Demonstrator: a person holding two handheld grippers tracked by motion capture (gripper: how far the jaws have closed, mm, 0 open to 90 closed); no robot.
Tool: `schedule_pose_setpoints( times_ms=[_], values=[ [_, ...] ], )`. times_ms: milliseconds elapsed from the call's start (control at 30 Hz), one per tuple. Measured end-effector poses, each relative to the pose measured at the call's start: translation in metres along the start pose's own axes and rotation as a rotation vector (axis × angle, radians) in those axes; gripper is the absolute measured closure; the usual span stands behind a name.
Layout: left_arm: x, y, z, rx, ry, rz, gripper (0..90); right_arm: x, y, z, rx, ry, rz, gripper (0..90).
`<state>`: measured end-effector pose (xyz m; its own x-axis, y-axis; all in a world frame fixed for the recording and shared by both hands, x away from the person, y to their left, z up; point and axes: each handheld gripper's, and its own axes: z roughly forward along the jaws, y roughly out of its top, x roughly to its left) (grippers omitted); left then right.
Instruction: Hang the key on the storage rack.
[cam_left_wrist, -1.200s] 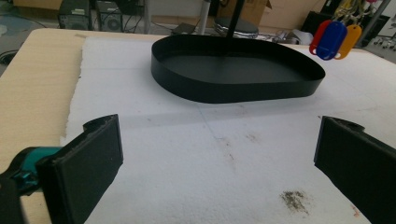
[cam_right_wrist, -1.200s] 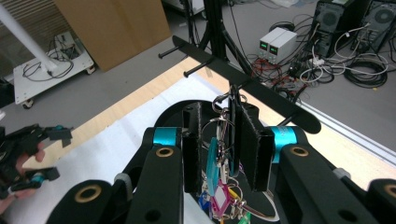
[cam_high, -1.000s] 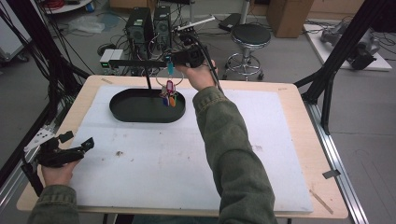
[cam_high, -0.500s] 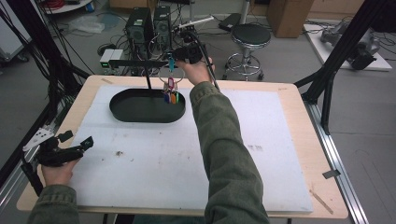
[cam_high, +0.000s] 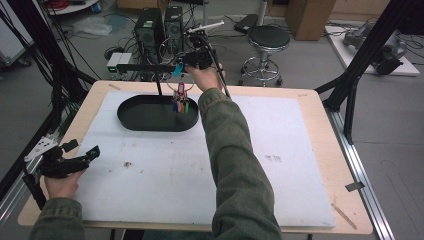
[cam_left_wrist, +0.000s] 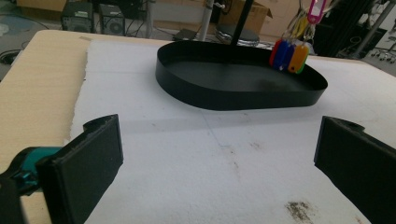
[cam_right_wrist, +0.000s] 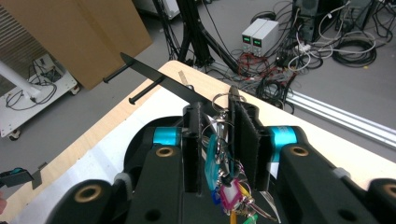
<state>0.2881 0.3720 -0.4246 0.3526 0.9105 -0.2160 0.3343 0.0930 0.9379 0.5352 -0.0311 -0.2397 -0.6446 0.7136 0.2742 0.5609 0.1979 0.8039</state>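
A bunch of keys with coloured tags (cam_high: 180, 98) hangs over the right end of the black oval tray (cam_high: 131, 120). My right gripper (cam_high: 189, 62) is shut on the top of the bunch, above the tray's far edge. In the right gripper view the key ring and a teal tag (cam_right_wrist: 214, 156) are pinched between the pads of the right gripper (cam_right_wrist: 217, 122). From the left gripper view the tags (cam_left_wrist: 289, 53) dangle just inside the tray's wall (cam_left_wrist: 224, 95). My left gripper (cam_high: 82, 149) rests at the table's front left, open, with nothing between the jaws (cam_left_wrist: 219, 156).
A black stand with a horizontal bar and pegs (cam_high: 145, 66) rises behind the tray (cam_right_wrist: 156, 74). A white foam sheet (cam_high: 280, 150) covers most of the wooden table (cam_high: 345, 165). Frame posts, a stool (cam_high: 267, 37) and computers stand beyond the far edge.
My right forearm has shifted a little to the left and lower, and the key bunch still hangs over the tray's right end. The left gripper has stayed put.
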Motion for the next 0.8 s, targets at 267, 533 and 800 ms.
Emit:
schedule_pose_setpoints(
  times_ms=[267,533,800],
  values=[
    [0.0,0.0,0.0,-0.002,0.001,-0.001,1.7,-0.006,-0.002,-0.001,-0.016,0.021,0.068,52.0],
    [-0.001,0.0,0.001,-0.002,0.0,0.0,1.7,-0.008,-0.008,-0.013,0.007,-0.025,0.081,27.8],
    [-0.001,0.0,0.001,0.003,0.0,0.002,1.7,-0.014,-0.014,-0.031,0.05,-0.092,0.055,4.5]
  ],
)
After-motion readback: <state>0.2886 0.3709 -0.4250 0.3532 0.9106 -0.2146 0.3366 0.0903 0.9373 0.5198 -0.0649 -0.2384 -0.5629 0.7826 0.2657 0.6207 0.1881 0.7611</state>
